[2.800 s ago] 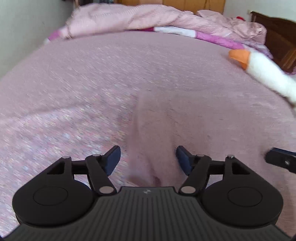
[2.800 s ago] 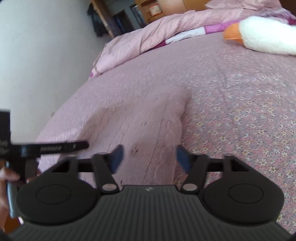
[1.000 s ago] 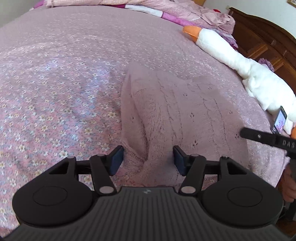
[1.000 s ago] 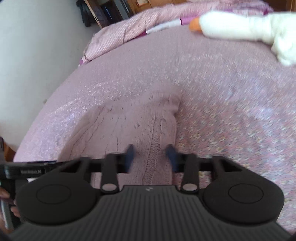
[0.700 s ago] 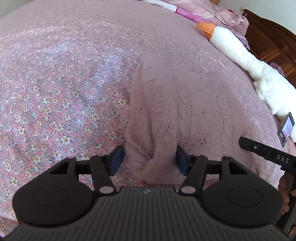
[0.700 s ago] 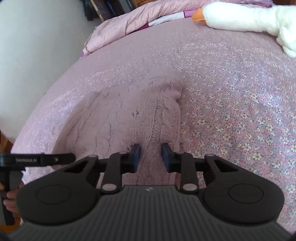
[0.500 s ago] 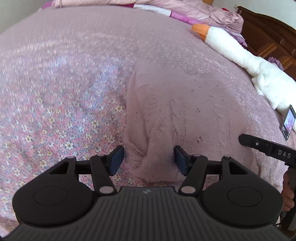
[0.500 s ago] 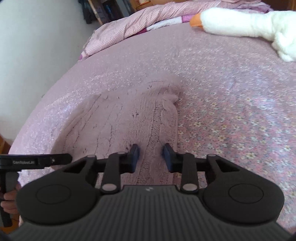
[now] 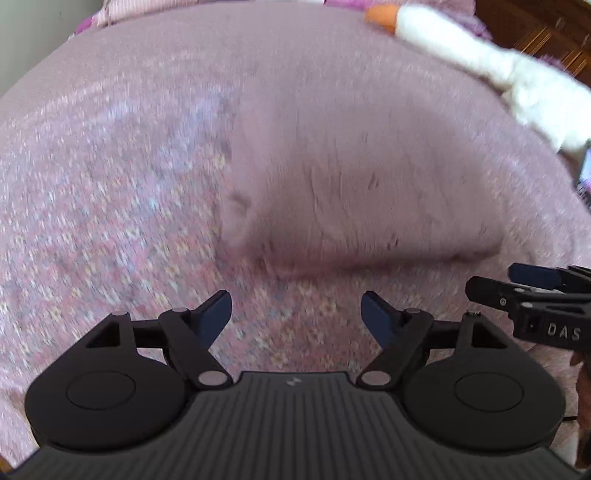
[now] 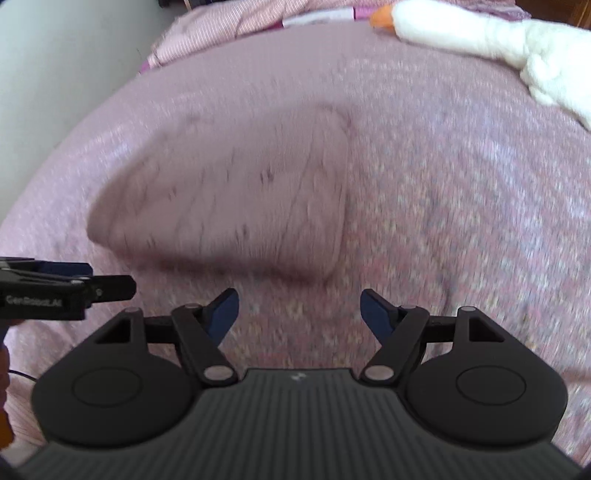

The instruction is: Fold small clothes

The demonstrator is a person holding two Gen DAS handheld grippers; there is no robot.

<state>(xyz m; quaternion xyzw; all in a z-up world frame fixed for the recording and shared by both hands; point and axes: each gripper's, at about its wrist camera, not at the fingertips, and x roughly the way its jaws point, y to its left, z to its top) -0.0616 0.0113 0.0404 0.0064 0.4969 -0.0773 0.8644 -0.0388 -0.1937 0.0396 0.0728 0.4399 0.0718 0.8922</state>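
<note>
My left gripper (image 9: 295,314): jaws spread wide, nothing between them, only flowered bedspread (image 9: 92,221) beneath. My right gripper (image 10: 299,312): jaws likewise spread, empty, hanging over the bed near its front edge. Each gripper shows at the edge of the other's view.

Just beyond both sets of jaws, apart from them: the small pink knit garment (image 9: 351,192), folded into a compact block, lying flat on the bedspread. Views blurred; knit detail faint.

Farther, toward the bed's right side: white plush goose (image 10: 498,40), orange beak. At the far edge: rumpled pink quilt (image 10: 229,22).
</note>
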